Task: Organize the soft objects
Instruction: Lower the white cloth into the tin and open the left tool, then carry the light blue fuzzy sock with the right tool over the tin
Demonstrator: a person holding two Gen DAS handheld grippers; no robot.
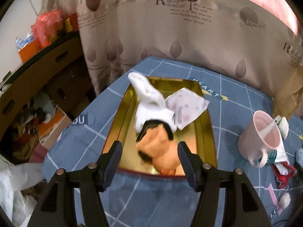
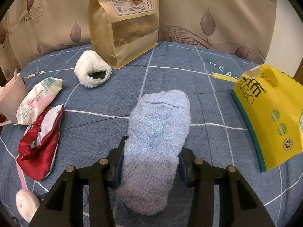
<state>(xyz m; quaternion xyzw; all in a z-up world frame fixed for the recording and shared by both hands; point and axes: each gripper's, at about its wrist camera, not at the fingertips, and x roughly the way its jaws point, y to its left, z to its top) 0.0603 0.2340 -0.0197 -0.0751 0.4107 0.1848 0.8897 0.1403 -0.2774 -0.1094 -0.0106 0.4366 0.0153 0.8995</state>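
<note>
A gold tray (image 1: pixel 208 132) sits on the blue checked cloth (image 1: pixel 151 198) and holds a white sock (image 1: pixel 147 102), a patterned pale cloth (image 1: pixel 185 107) and a blurred orange and black soft item (image 1: pixel 161 147). My left gripper (image 1: pixel 149 151) hovers open at the tray's near edge, the orange item showing between its fingers, untouched. In the right wrist view my right gripper (image 2: pixel 151 158) is shut on a fluffy light blue sock (image 2: pixel 159 128), its pads pressing both sides. A white fluffy sock (image 2: pixel 92 71) lies farther back on the left, and a pale pink fluffy one (image 2: pixel 25 204) at the bottom left.
A pink mug (image 1: pixel 259 141) with a spoon stands right of the tray. A kraft paper bag (image 2: pixel 123 22) stands at the back, a yellow pack (image 2: pixel 270 123) on the right, a red pouch (image 2: pixel 41 147) and a tissue pack (image 2: pixel 37 102) on the left. Cardboard boxes (image 1: pixel 47 75) stand beyond the left edge.
</note>
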